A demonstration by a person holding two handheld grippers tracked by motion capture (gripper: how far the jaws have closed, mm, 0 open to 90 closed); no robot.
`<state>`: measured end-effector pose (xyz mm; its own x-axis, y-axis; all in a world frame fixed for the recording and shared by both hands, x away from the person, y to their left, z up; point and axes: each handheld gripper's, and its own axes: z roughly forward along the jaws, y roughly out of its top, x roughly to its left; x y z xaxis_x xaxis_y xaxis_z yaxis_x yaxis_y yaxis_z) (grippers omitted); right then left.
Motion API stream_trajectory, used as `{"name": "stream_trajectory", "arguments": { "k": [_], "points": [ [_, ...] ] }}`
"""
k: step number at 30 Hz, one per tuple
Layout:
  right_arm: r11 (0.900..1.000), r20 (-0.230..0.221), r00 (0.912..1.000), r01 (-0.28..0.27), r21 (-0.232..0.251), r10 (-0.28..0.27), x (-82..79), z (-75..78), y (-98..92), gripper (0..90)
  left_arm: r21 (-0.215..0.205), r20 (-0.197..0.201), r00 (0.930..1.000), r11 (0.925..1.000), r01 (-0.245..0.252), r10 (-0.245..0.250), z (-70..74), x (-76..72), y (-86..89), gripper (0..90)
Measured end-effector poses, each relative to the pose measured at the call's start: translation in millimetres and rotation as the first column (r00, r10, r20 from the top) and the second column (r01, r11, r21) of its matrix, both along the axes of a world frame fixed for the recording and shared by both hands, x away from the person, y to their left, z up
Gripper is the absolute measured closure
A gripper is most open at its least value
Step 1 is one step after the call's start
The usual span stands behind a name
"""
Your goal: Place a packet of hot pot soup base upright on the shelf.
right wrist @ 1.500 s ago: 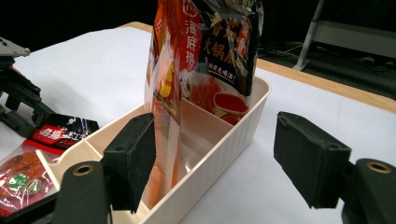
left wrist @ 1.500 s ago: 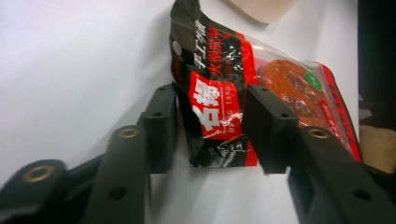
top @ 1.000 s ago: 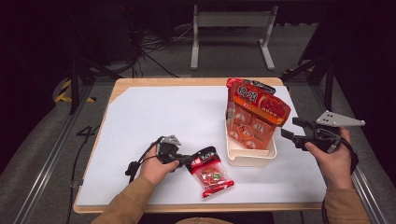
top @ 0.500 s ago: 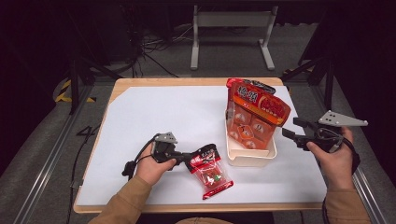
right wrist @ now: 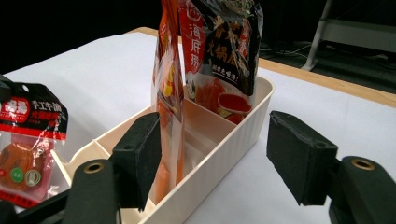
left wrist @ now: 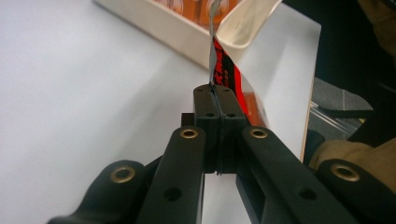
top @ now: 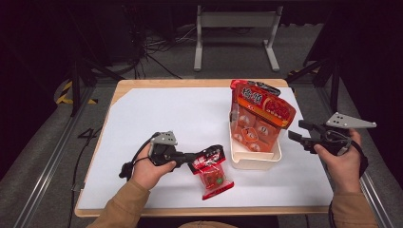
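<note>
While the left gripper (top: pixel 202 159) pinches the top seal of the small red sachet (top: pixel 212 176) tight between its closed jaws, the packet hangs below them with its bottom edge at the white table (top: pixel 157 116), probably being lifted toward the cream bin (top: pixel 254 159) just beyond the jaw tips. Two upright pouches (top: pixel 260 116) already crowd that bin. Beside it, the right gripper (top: pixel 300 137) waits with jaws wide, having just narrowed slightly, holding nothing.

A wooden table (top: pixel 199 83) under a white sheet (top: pixel 180 118) is standing on grey carpet (top: pixel 43 156). Beyond it, a grey metal frame (top: pixel 235 28) and tangled cables (top: pixel 157 47) are lying in darkness. Yellow-black tape (top: pixel 64 92) is marking the floor at left.
</note>
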<state>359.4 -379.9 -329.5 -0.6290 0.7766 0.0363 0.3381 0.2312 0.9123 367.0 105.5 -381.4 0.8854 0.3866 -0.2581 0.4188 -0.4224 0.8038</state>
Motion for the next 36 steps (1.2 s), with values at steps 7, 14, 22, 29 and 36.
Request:
{"name": "stream_trajectory", "arguments": {
  "k": [7, 14, 22, 29, 36],
  "points": [
    [1.0, 0.0, 1.0, -0.006, 0.004, 0.006, 0.3, -0.3, -0.3, 35.9, 0.012, 0.091, 0.9958, 0.9998, 0.014, -0.016, 17.0, -8.1, 4.3, 90.0],
    [1.0, -0.011, 0.9999, -0.007, 0.008, 0.007, 1.3, -2.2, -4.7, 37.2, 0.021, 0.159, 0.9869, 0.9995, 0.024, -0.027, 32.0, -14.5, 7.6, 90.0],
    [1.0, -0.014, 0.9999, 0.003, 0.005, -0.003, 2.1, -3.3, -5.6, 37.1, 0.012, 0.187, 0.9821, 0.9998, 0.018, -0.02, 47.5, -11.1, 19.5, 90.0],
    [1.0, -0.025, 0.9997, 0.005, -0.007, -0.005, 3.4, -5.5, -10.0, 38.7, -0.009, 0.201, 0.9787, 0.999, 0.045, -0.042, 59.3, -11.4, 28.6, 90.0],
    [1.0, -0.024, 0.9997, 0.009, -0.005, -0.009, 3.9, -6.2, -12.7, 38.2, -0.032, 0.193, 0.9801, 0.9979, 0.055, -0.048, 70.0, -7.5, 38.3, 90.0]
  ]
}}
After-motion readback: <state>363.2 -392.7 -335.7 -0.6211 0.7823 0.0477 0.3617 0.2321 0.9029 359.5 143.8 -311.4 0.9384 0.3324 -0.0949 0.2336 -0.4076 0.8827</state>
